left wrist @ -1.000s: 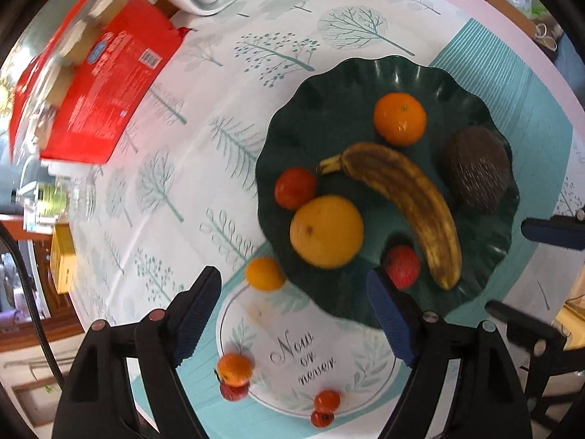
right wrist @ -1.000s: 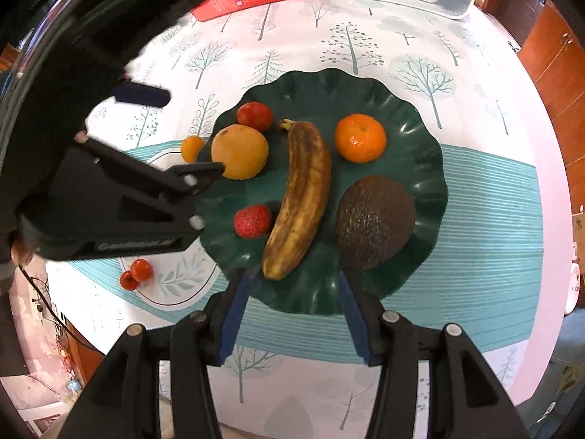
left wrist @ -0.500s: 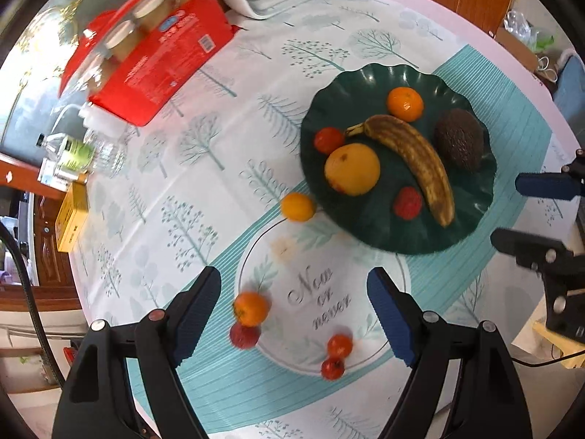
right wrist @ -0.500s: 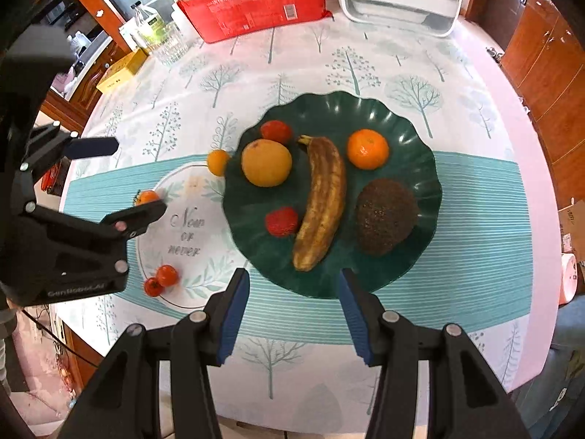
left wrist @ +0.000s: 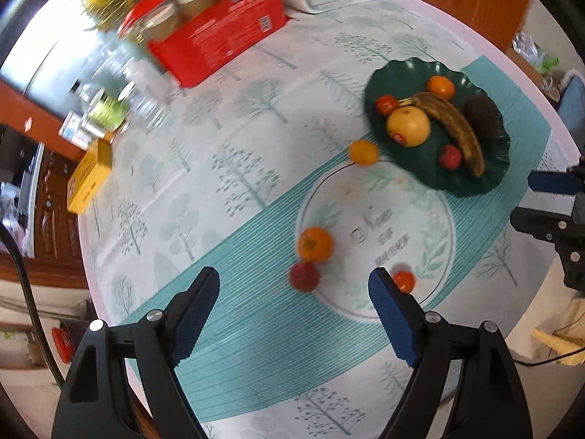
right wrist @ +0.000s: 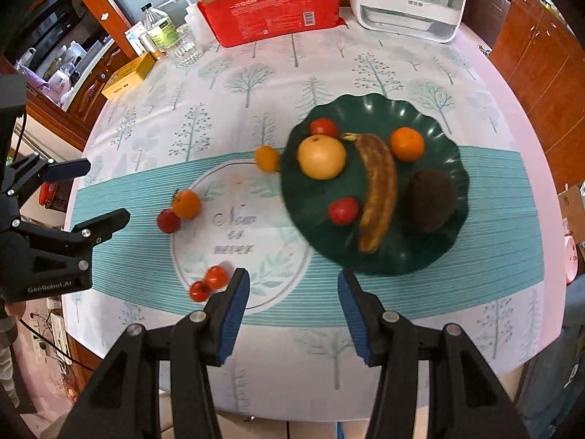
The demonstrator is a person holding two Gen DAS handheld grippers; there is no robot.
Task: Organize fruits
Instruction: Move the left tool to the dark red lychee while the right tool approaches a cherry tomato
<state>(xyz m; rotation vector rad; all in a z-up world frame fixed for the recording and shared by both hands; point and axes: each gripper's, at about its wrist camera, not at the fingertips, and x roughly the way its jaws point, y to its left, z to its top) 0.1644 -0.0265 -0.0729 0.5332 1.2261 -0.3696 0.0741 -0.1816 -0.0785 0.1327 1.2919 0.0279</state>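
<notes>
Matte black plastic frames on both tools, w/ ribbed blue pads lining inner face of each finger. Left gripper [left wrist: 294,312]: silver round screws on arm pivots, lower part of frame; black cable curving up lower left edge. Right gripper [right wrist: 292,314]: same build, silver screws lower centre. White "GenRobot.AI" lettering on black body at left edge of right wrist view
</notes>
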